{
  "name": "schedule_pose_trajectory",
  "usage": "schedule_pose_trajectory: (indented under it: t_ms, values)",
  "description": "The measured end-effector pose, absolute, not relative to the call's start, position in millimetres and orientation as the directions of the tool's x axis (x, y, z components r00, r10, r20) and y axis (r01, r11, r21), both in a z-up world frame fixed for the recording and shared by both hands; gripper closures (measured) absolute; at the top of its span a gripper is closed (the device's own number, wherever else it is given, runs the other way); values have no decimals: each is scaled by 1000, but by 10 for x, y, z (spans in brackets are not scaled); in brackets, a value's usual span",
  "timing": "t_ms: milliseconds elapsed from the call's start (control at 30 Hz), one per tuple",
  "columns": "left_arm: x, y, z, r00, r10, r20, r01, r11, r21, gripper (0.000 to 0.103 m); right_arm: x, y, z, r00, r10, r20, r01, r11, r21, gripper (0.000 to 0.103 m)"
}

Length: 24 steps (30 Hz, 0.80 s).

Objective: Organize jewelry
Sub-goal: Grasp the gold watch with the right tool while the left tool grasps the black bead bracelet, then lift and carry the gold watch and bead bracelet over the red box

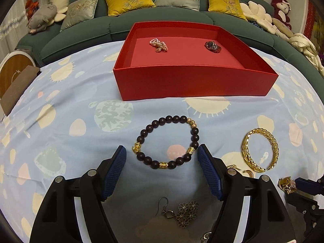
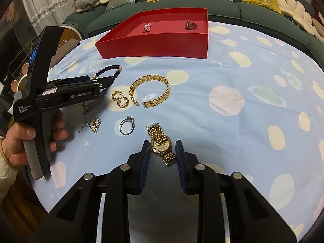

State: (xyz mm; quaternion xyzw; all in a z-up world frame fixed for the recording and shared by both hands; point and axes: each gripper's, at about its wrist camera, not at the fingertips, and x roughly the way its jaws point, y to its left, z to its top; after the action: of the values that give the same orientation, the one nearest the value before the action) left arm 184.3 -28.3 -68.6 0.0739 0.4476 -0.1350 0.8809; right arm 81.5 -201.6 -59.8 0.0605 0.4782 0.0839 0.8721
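Near the front edge of the tabletop, the left gripper (image 1: 162, 158) spreads its jaws wide around the dark beaded bracelet (image 1: 168, 142), lying flat between them. The right gripper (image 2: 163, 151) frames the gold watch (image 2: 161, 144) with narrow jaws, band running along them; contact unclear. The red box (image 1: 182, 81) sits beyond.

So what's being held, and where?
The right gripper seems to pinch the gold watch by its round case. The left gripper, open around the beaded bracelet, holds nothing.
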Motion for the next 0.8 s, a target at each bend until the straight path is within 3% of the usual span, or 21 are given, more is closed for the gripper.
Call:
schedule_pose_trajectory:
  t_ms: [200,367,533,567,600,733,767,800]
  values:
    - [1828,-362,-674,574,-194,-796,338,941,15,54,814,-2022,-600,528,205,-824,-88,978,188,78]
    - [1805,-400,-655,573,-216,-790,361,933,7,84,814,-2020,-600,530,203,-823,-86,979,186,78]
    - [1762,-410,-625,560,-245,-791,381,925,-17,90,820,-2018,-570,536,201,-820,-86,979,184,78]
    - [1745,-413,-606,563,-250,-788,384,923,-19,99,825,-2013,-549,539,201,-818,-87,979,183,78]
    - [1724,-416,-570,569,-251,-783,387,922,-14,101,832,-2008,-528,544,201,-814,-88,979,183,78]
    - [1654,-381,-413,556,-299,-775,401,914,-65,101,862,-1980,-374,575,209,-791,-93,977,191,79]
    - [1630,-379,-375,559,-305,-771,407,911,-66,101,869,-1978,-333,583,212,-784,-94,977,193,85]
    - [1608,-374,-343,561,-311,-768,412,909,-67,101,881,-1976,-296,589,218,-778,-99,975,198,103]
